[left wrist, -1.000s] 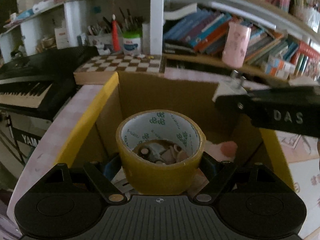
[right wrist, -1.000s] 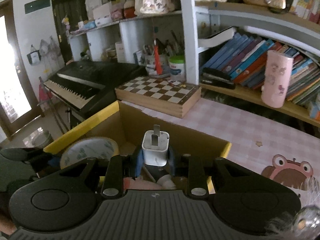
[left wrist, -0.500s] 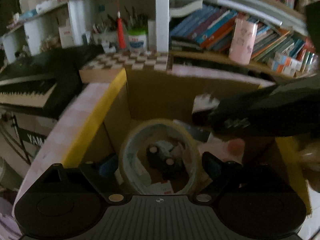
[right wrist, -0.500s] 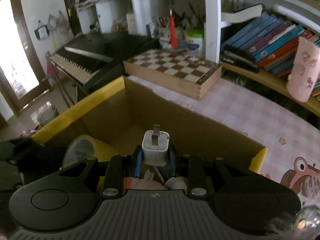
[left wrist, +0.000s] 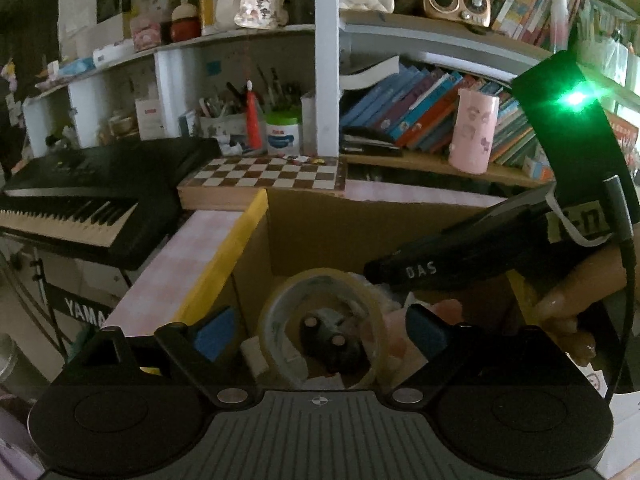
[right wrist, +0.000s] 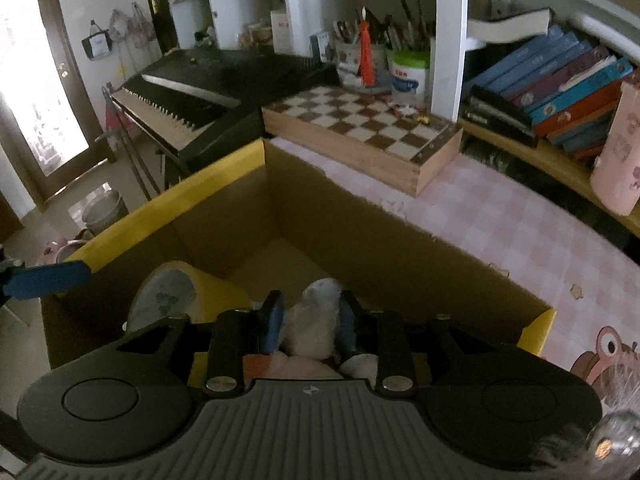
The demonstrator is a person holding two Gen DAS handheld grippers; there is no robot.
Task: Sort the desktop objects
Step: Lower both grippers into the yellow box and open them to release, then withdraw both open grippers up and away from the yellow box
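Your left hand-held gripper (left wrist: pixel 318 330) stands wide and empty over the cardboard box (left wrist: pixel 304 232) — the tape roll (left wrist: pixel 320 328) lies loose inside it, clear of both pads. Your right hand-held gripper (right wrist: pixel 308 326) is narrow, its jaws opening, with the blurred white charger (right wrist: pixel 314 320) between them — just above the box (right wrist: pixel 360 236) on the pink checked bench (right wrist: pixel 500 220).

blurred white item (right wrist: pixel 316 320), box (right wrist: pixel 400 248) contents obscured
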